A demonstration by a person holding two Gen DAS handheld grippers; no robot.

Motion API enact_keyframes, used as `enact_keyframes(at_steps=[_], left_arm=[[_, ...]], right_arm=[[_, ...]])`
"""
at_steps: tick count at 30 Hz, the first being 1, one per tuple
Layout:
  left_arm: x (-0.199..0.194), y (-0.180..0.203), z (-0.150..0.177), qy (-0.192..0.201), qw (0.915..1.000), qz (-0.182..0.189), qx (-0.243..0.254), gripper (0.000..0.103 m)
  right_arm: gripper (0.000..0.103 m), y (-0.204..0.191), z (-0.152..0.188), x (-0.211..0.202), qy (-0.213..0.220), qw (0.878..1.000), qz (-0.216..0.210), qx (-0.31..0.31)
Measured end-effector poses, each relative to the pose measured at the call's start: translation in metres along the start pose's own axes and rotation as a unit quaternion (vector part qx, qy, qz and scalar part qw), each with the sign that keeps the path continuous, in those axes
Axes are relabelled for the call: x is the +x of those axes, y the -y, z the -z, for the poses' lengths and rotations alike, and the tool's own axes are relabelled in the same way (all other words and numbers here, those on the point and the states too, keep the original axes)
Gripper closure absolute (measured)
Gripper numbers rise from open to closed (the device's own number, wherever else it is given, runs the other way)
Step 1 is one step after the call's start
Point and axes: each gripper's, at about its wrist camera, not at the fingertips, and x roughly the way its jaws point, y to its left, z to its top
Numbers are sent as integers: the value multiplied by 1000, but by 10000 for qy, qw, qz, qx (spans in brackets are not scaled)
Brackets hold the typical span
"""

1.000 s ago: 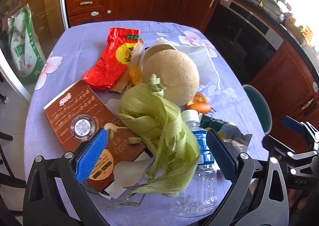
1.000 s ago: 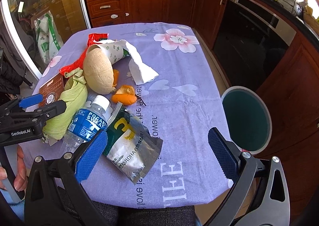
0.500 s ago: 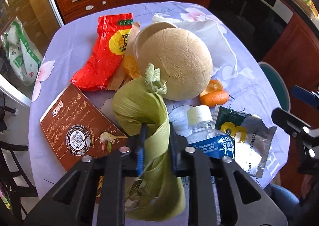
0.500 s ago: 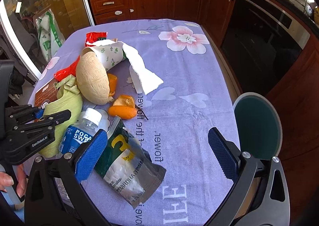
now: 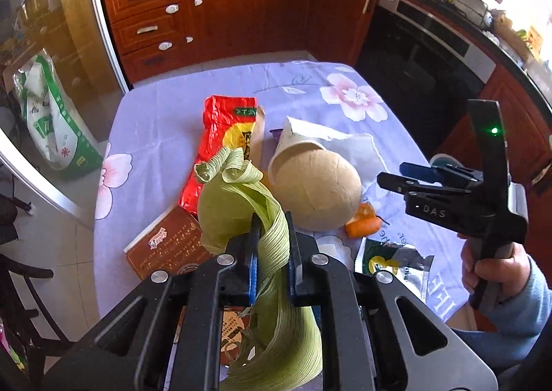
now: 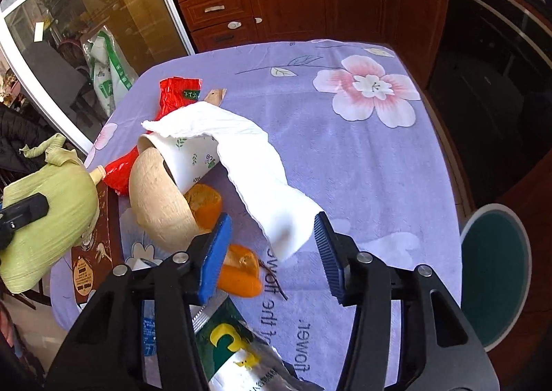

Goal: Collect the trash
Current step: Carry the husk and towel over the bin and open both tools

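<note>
My left gripper [image 5: 270, 253] is shut on a green corn husk [image 5: 238, 204] and holds it lifted above the table; the husk also shows at the left of the right wrist view [image 6: 45, 215]. My right gripper [image 6: 272, 249] is open, its pads on either side of the lower end of a white paper towel [image 6: 255, 166]. An orange peel [image 6: 238, 273] lies just by its left pad. A tan coconut shell [image 5: 317, 191], a paper cup [image 6: 186, 156], a red wrapper [image 5: 220, 142] and a green-silver pouch [image 6: 234, 342] lie on the purple cloth.
A brown card [image 5: 165, 246] lies at the table's left edge. A round teal trash bin [image 6: 493, 273] stands on the floor right of the table. Wooden cabinets [image 5: 241, 8] and an oven [image 5: 424, 59] are behind. A white-green bag [image 5: 51, 125] sits behind glass on the left.
My left gripper closed on the corn husk and lifted it off the table. My right gripper moved forward over the pouch to the paper towel and narrowed its opening.
</note>
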Motion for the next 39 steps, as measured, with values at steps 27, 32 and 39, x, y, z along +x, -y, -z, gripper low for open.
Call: enact_keyframes(at_steps=[27, 32, 39], left_arm=[[-25, 126, -32, 558, 9880, 943, 1088, 90], [-17, 183, -31, 526, 9787, 1286, 1513, 90], [8, 256, -34, 295, 9639, 1767, 1971, 90]], right_arm=[[102, 82, 9, -150, 1592, 9838, 325, 763], [102, 128, 37, -186, 1814, 9739, 794, 1110], [102, 203, 79, -202, 1694, 9629, 1241, 1692]])
